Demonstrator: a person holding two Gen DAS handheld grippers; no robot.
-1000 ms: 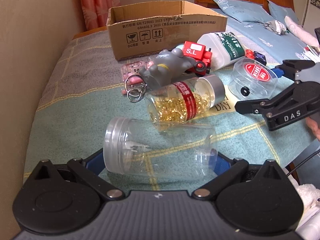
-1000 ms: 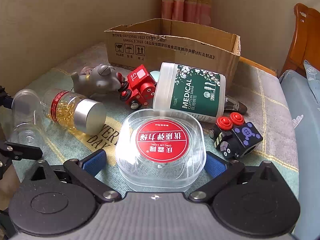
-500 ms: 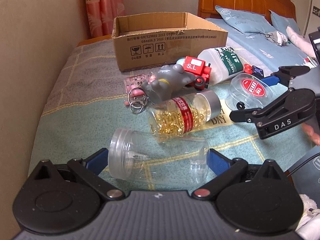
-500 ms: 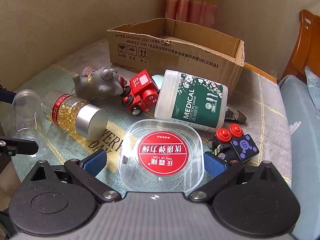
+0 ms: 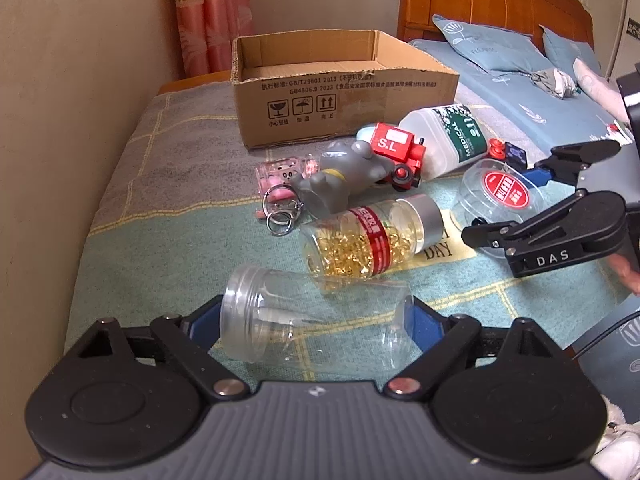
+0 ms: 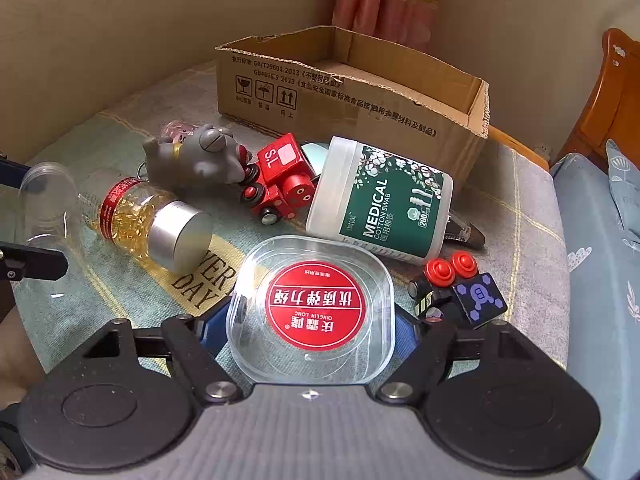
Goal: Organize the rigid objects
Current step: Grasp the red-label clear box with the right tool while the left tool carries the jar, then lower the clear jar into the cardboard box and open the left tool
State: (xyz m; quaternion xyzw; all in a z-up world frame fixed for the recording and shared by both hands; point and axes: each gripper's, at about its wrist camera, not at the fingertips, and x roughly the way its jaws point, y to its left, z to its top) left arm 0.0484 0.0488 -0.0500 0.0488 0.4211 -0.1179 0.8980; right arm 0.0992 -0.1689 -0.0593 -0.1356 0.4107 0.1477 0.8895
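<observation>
Two grippers have each risen with a load since a second ago: in both wrist views the bed cover sits lower and the cardboard box shows more of its inside. Our left gripper is clamped end to end on the empty clear jar, held lying sideways above the near edge of the bed cover, open mouth to our left. Our right gripper is clenched on the clear lidded tub with the red label, level and just in front of the cotton swab jar. Between them the capsule bottle lies on its side, beside the grey toy and red train.
</observation>
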